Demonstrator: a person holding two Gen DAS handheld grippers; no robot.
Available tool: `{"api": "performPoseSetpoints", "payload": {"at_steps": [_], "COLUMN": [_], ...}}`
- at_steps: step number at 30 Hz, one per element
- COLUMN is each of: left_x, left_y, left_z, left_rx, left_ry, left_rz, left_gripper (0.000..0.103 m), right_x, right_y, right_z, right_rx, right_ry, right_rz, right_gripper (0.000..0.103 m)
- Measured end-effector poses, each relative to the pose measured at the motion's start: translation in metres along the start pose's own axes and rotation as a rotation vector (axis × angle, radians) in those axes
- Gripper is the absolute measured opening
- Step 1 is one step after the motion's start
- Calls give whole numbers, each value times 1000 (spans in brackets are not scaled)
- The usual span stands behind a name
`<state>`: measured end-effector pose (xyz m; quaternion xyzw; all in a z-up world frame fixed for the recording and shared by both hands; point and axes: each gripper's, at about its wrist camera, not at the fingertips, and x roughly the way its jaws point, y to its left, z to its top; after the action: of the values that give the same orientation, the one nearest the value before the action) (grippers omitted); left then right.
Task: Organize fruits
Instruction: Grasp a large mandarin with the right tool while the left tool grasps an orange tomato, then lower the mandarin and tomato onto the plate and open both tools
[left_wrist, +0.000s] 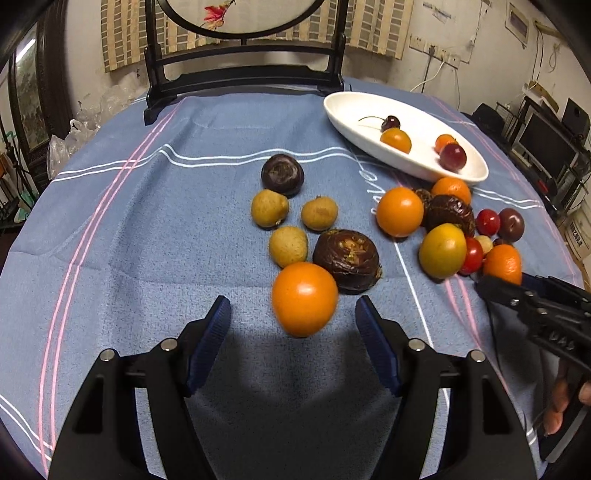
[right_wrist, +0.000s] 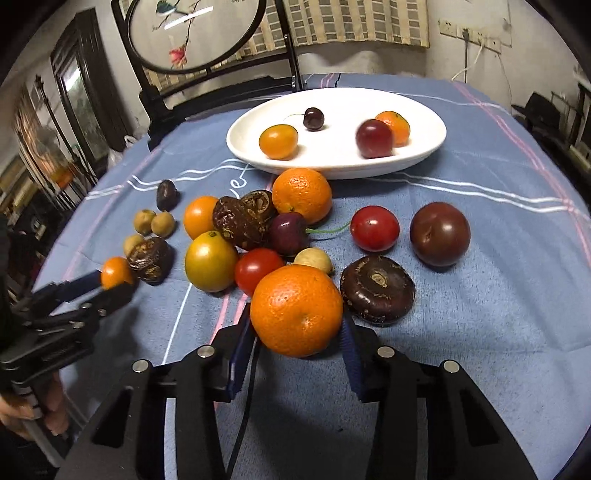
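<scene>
L tongs (left_wrist: 293, 314) spread wide, released, a small orange (left_wrist: 304, 299) sitting on the cloth (left_wrist: 129, 240) just ahead, between the tips, untouched. R tongs (right_wrist: 299, 328) clenched on a mandarin (right_wrist: 297, 310), pads pressing both sides (it's right by the fruit pile). White dish (right_wrist: 332, 164) further back w/ four fruits in it.
</scene>
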<state>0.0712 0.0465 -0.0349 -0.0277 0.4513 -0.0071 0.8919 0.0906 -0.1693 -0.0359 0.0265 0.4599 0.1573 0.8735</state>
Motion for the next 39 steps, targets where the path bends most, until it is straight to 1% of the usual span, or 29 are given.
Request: {"api": "performPoseSetpoints", "payload": {"at_steps": [2, 3, 6, 7, 11, 15, 18, 21, 23, 26, 28, 31, 34, 37, 39], "left_x": [3, 4, 4, 4, -1, -24, -36, -34, -29, -14, -2, 19, 44, 61, 70], "left_y": [0, 0, -4, -4, -7, -14, -27, -46, -58, -72, -77, -78, -74, -71, -70], "left_z": [0, 1, 1, 2, 3, 13, 30, 55, 76, 108, 124, 141, 153, 159, 161], "left_rx": [0, 2, 21, 26, 17, 25, 49, 70, 74, 59, 44, 16, -12, -27, -37], "left_ry": [16, 13, 2, -1, 5, -48, -87, -104, -111, -109, -110, -90, -55, -42, -29], "left_rz": [3, 12, 35, 30, 20, -20, -64, -106, -140, -172, -166, -148, -135, -126, -127], "left_gripper": [57, 57, 44, 35, 34, 34, 34, 34, 34, 34, 34, 34, 34, 34, 34], "right_x": [-2, -4, -8, -9, -15, -24, -35, -45, -52, -56, -52, -30, -3, 18, 27], "right_y": [-4, -6, -9, -9, -8, -12, -11, -6, -2, 1, -1, -12, -21, -28, -30], "right_z": [-1, -2, -3, -3, -3, -2, 3, 15, 29, 55, 74, 97, 111, 118, 119], "right_rx": [16, 26, 35, 33, 23, 41, 43, 27, -3, -46, -55, -16, 31, 70, 88], "right_ry": [-6, -9, -16, -20, -41, -77, -121, -151, -170, -205, -218, -201, -155, -119, -104], "right_rz": [33, 50, 71, 71, 81, 115, 131, 130, 116, 82, 77, 87, 110, 119, 121], "right_gripper": [44, 44, 44, 44, 44, 44, 44, 44, 44, 44, 44, 44, 44, 45, 47]}}
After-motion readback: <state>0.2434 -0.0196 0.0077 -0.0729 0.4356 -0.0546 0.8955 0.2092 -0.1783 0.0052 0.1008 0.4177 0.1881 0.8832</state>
